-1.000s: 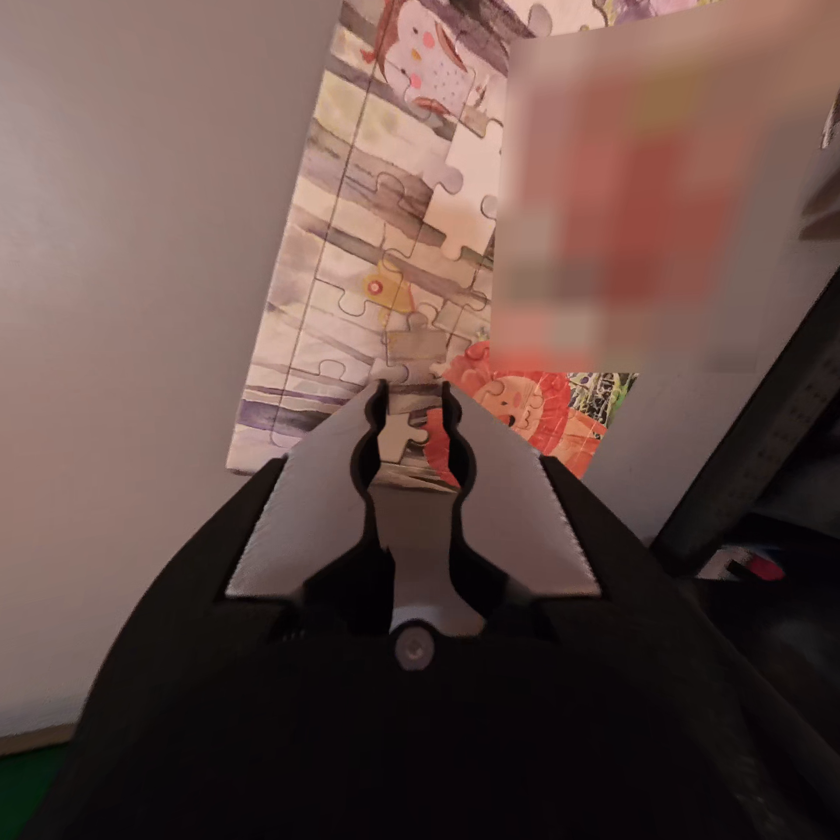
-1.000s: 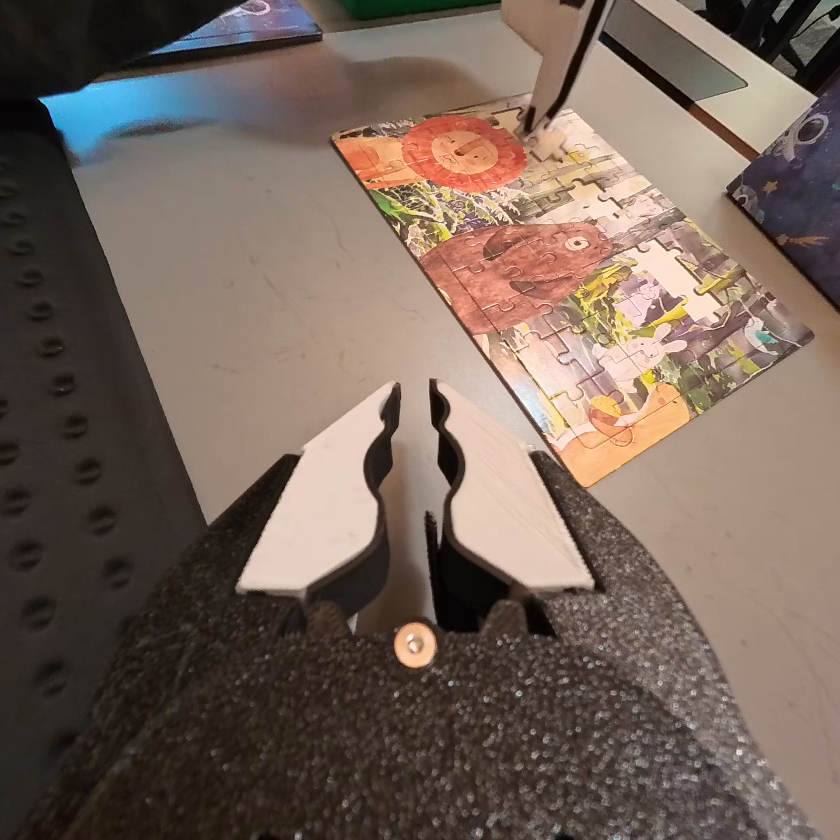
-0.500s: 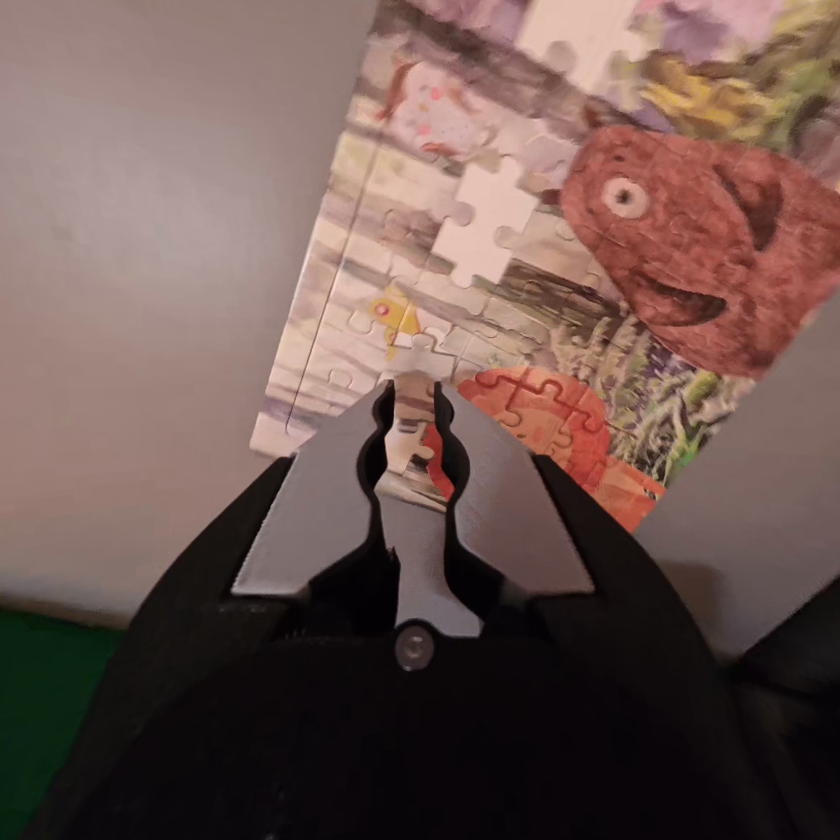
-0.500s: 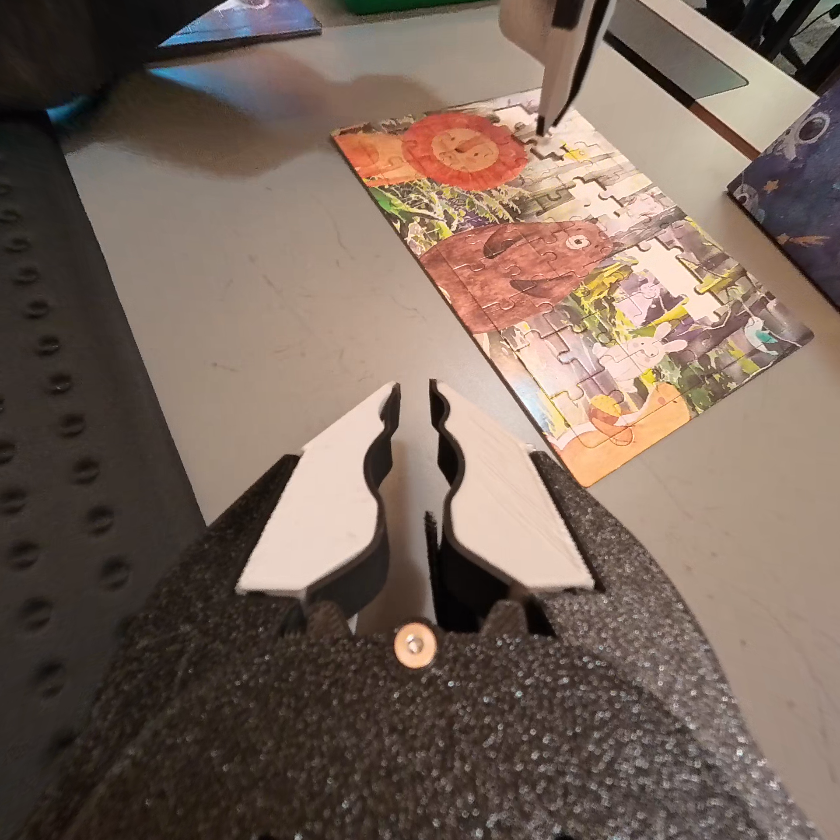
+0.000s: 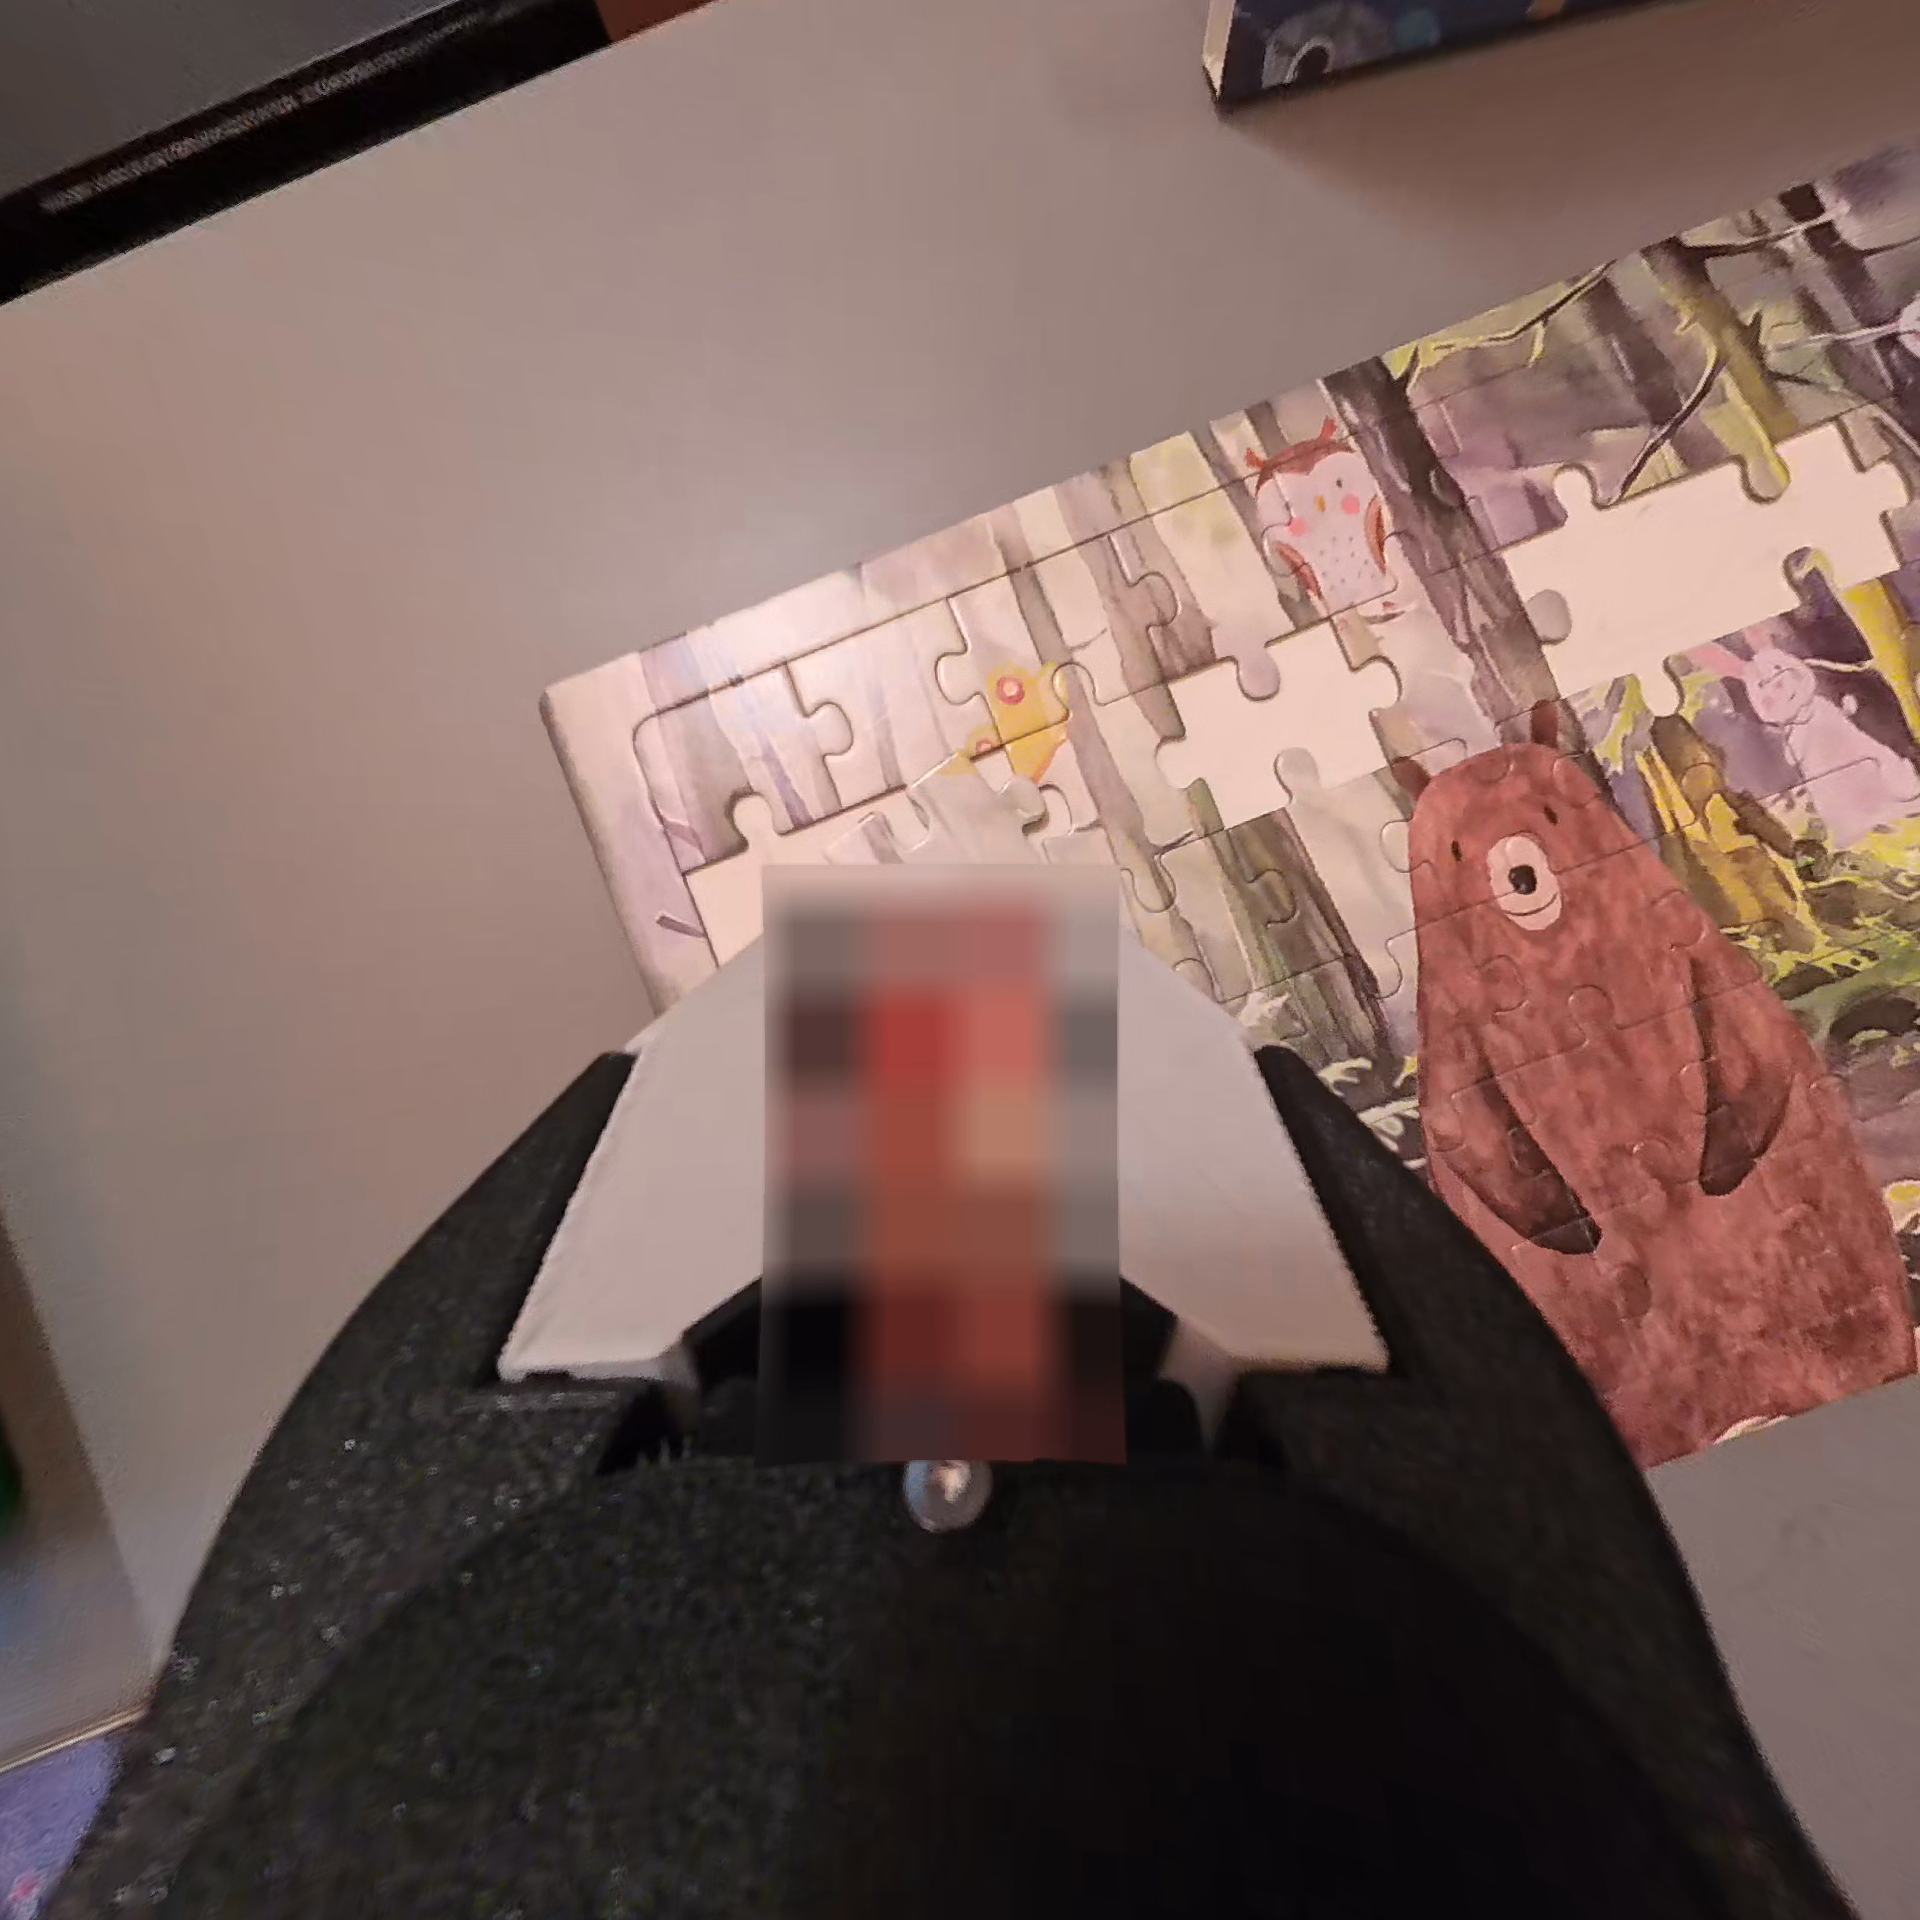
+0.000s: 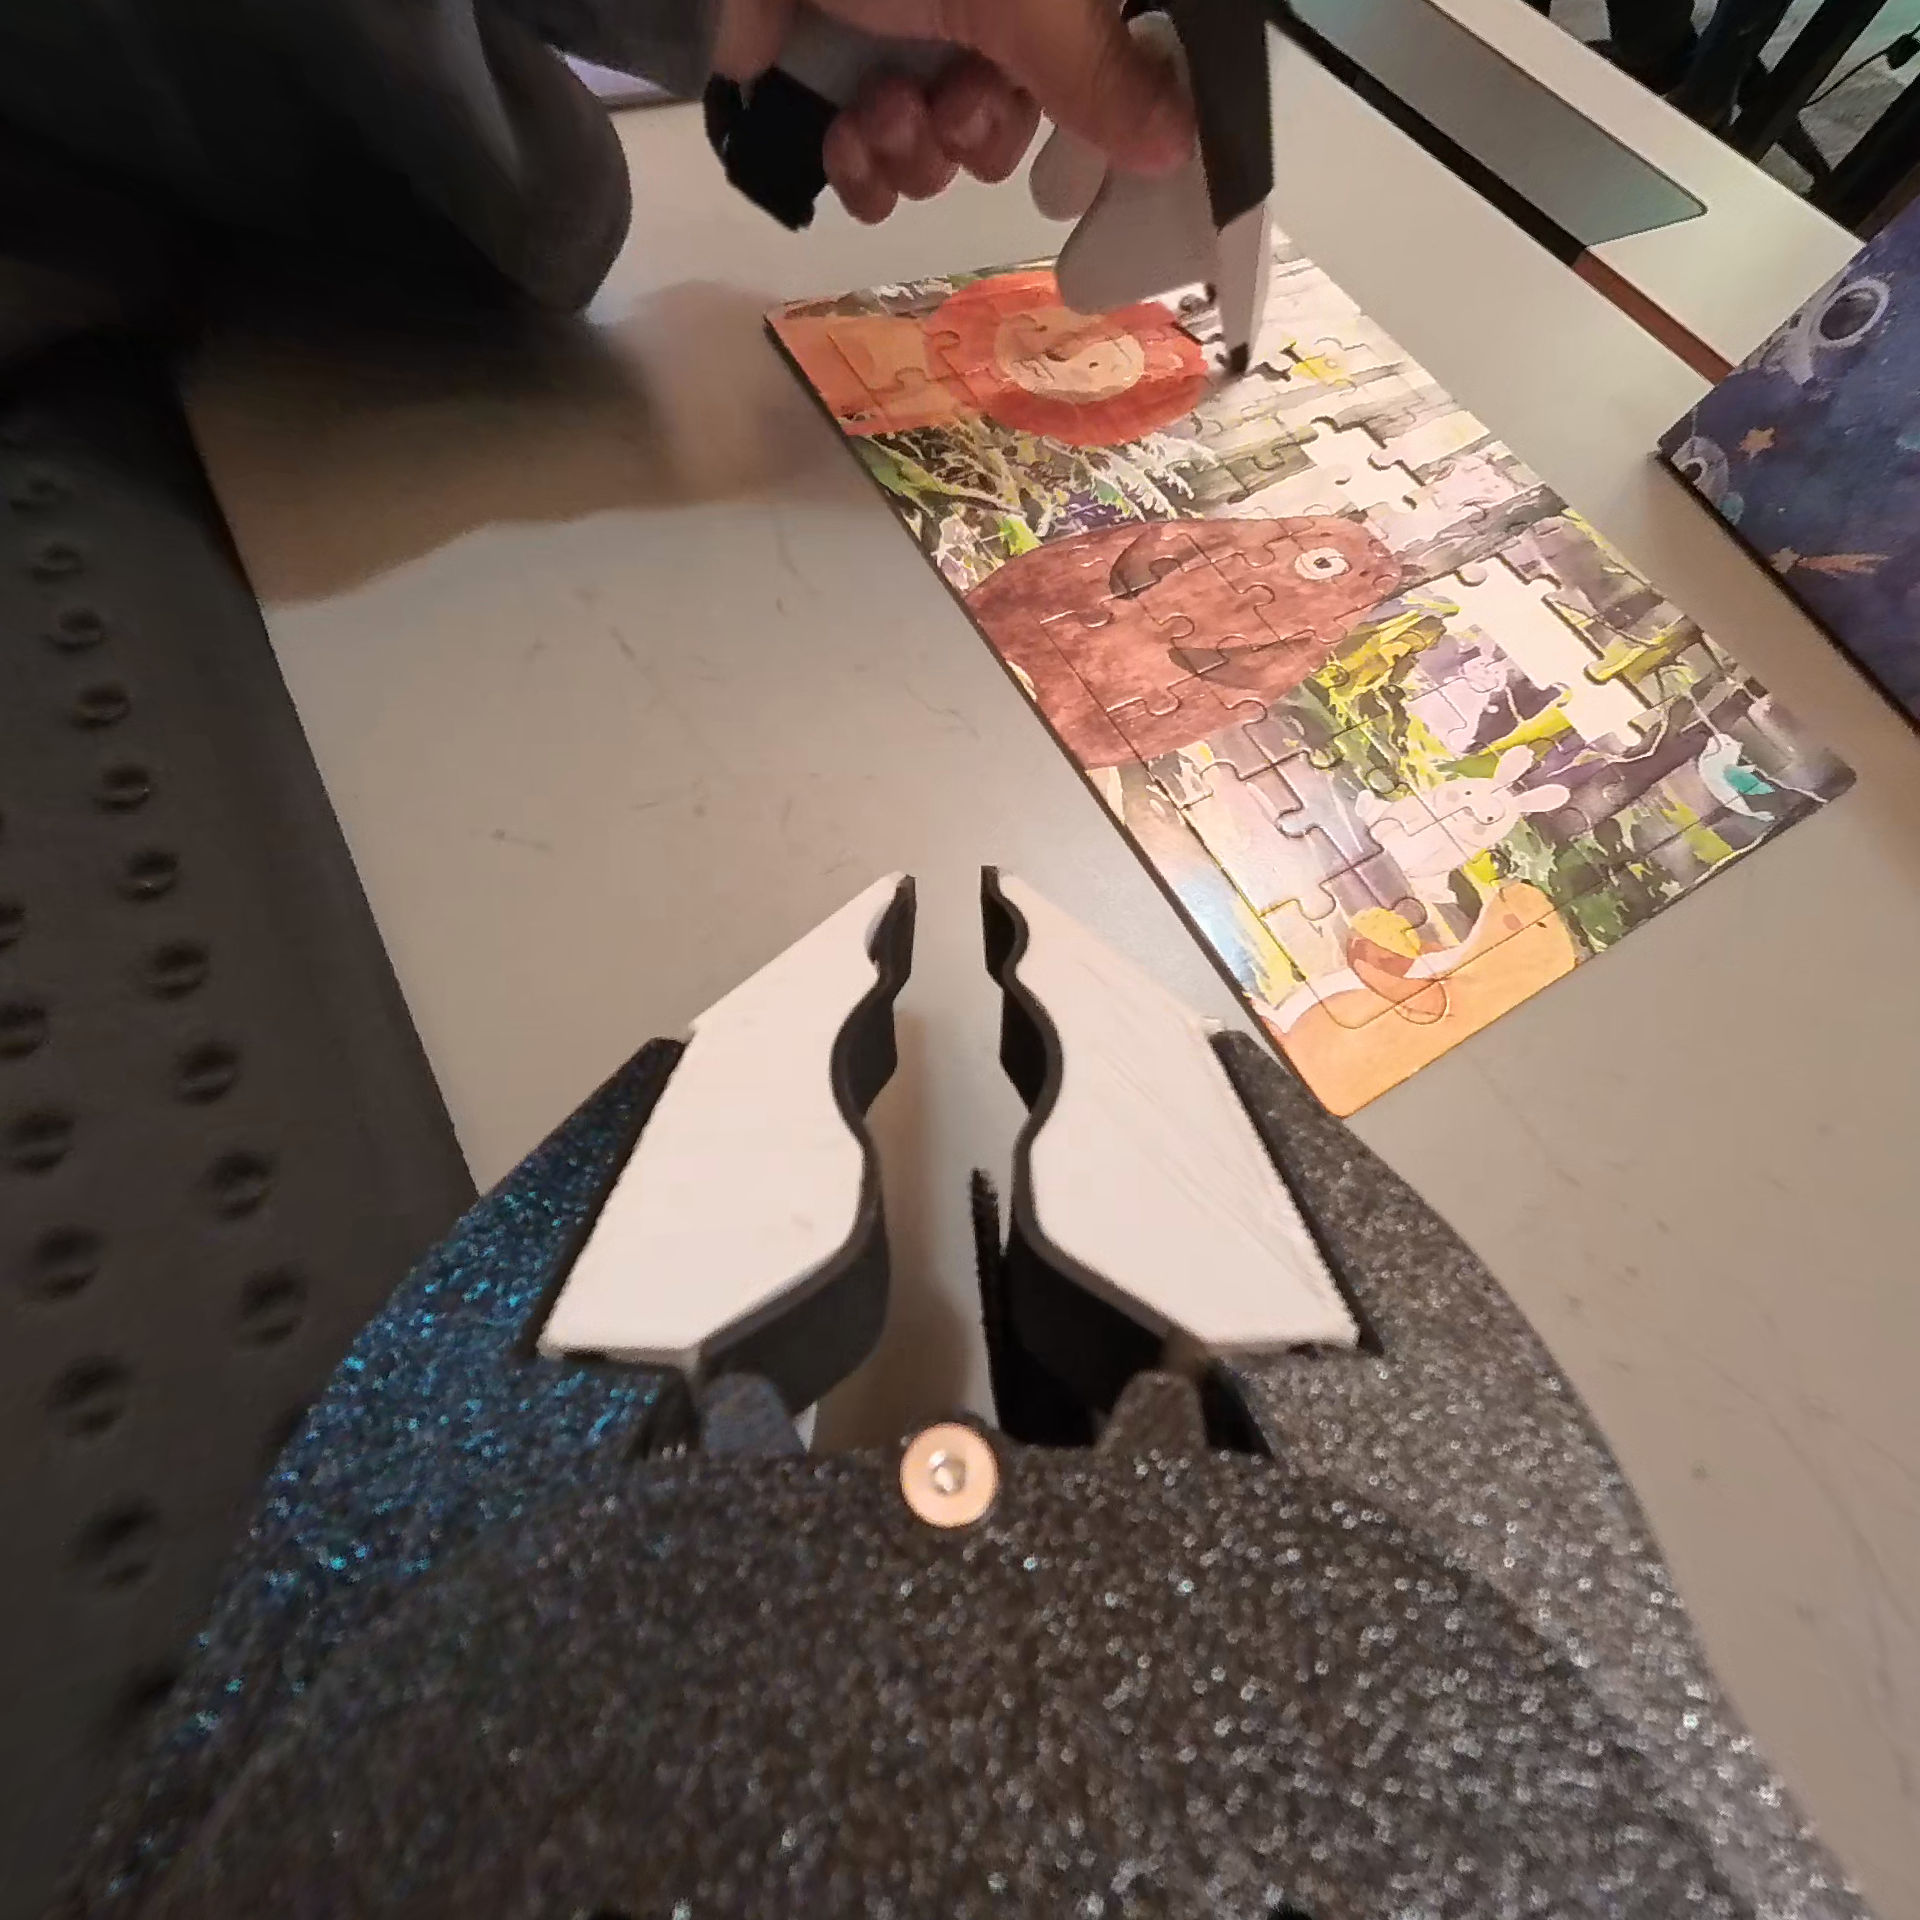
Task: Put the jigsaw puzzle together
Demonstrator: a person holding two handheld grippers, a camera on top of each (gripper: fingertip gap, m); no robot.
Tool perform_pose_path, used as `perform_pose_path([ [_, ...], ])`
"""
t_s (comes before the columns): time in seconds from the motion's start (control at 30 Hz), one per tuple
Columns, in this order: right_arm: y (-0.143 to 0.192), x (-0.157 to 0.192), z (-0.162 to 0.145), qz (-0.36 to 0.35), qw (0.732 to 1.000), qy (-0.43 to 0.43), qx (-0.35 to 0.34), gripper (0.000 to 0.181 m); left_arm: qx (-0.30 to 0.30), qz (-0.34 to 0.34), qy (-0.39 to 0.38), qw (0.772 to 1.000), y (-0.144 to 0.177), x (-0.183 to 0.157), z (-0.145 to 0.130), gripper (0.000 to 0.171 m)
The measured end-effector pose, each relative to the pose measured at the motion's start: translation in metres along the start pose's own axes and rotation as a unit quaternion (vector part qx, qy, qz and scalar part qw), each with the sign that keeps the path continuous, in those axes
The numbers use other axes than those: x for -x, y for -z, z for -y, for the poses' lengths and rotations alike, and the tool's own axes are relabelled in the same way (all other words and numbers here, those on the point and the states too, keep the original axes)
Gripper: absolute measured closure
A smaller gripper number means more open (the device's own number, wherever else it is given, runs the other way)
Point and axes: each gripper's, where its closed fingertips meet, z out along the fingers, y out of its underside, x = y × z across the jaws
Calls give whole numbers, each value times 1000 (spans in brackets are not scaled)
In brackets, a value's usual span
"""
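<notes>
**Left tool down on the puzzle's far end, right tool idle**

My colourful cardboard jigsaw puzzle (image 6: 1340, 665) lies flat on the pale grey surface (image 6: 623, 748), running from upper centre to right of the right wrist frame. My left gripper (image 6: 1242, 348), gripped by my hand (image 6: 997, 94), touches its tip down beside the orange lion; its jaws look pressed together, though I cannot tell whether they pinch anything. My right gripper (image 6: 948, 899) hovers lower centre, jaws narrowly spread, pinching nothing. A dark blue box (image 6: 1829, 457) sits at the right edge.
</notes>
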Motion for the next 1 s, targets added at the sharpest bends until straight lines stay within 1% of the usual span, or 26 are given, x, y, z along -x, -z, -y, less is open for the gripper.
perform_pose_path([
  [0.17,-1,0,-1,1,1000,0,4,169,5,-12,-15,1000,0,0,-1,140],
  [0.3,-1,0,-1,1,1000,2,5,169,21,-46,-33,998,-1,-1,0,140],
  [0.43,-2,1,-2,2,1000,2,7,169,38,-66,-70,995,-1,-1,0,140],
  [0.5,-2,1,-3,2,1000,3,8,169,43,-67,-101,992,-1,-2,0,141],
  [0.57,-2,1,-3,2,1000,2,9,169,45,-71,-124,989,0,-5,0,146],
  [0.67,-3,1,-3,2,1000,3,11,169,54,-77,-128,987,1,-9,-2,143],
  [0.73,-3,1,-3,2,1000,4,11,169,50,-63,-130,988,4,-7,2,143],
  [0.77,-2,1,-3,1,1000,3,10,169,42,-55,-130,989,6,-5,6,144],
  [0.83,-2,1,-3,2,1000,2,10,169,32,-48,-131,990,8,-4,12,161],
  [0.87,-2,1,-3,2,1000,1,10,169,31,-48,-136,989,7,-4,13,165],
  [1.0,-2,1,-2,1,1000,2,8,169,50,-38,-172,983,-1,-6,6,168],
])
